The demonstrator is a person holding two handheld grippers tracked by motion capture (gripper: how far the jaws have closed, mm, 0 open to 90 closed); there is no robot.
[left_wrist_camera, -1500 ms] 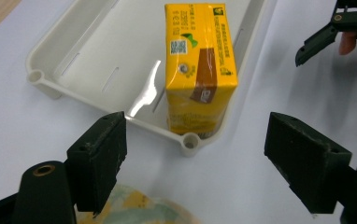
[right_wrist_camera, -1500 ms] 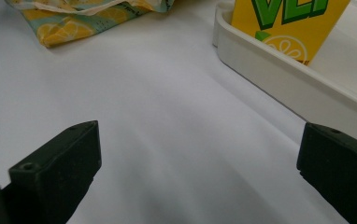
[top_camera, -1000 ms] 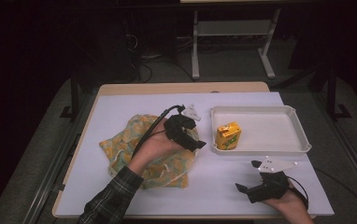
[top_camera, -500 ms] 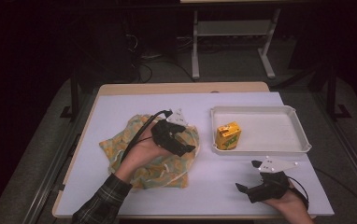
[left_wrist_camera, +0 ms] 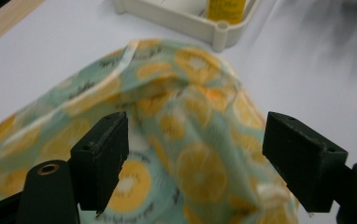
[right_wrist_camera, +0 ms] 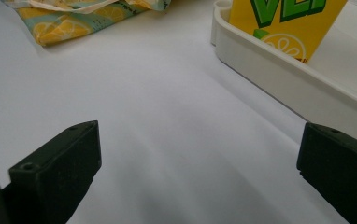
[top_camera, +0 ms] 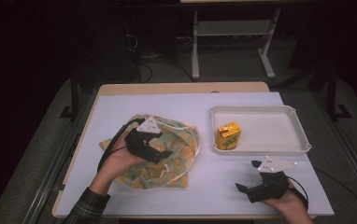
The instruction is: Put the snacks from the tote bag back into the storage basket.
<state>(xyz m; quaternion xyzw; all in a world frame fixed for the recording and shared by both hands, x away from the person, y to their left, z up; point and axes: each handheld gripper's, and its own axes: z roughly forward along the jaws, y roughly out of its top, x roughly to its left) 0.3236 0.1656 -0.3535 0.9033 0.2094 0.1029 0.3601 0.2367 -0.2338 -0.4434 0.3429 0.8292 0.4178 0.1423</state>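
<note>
A white tray (top_camera: 296,136) sits on the counter (top_camera: 214,182), and in its near left corner stands one yellow juice box (top_camera: 227,135), upright, with nothing else in the tray. My left gripper (top_camera: 161,154) hangs over a soft cloth bag with orange slices printed on it (top_camera: 176,142), which lies flat on the counter just left of the tray, and its jaws are spread wide with the cloth between them but not pinched. My right gripper (top_camera: 242,189) rests low near the front edge of the counter, jaws wide apart and holding nothing, pointing toward the tray and the bag.
</note>
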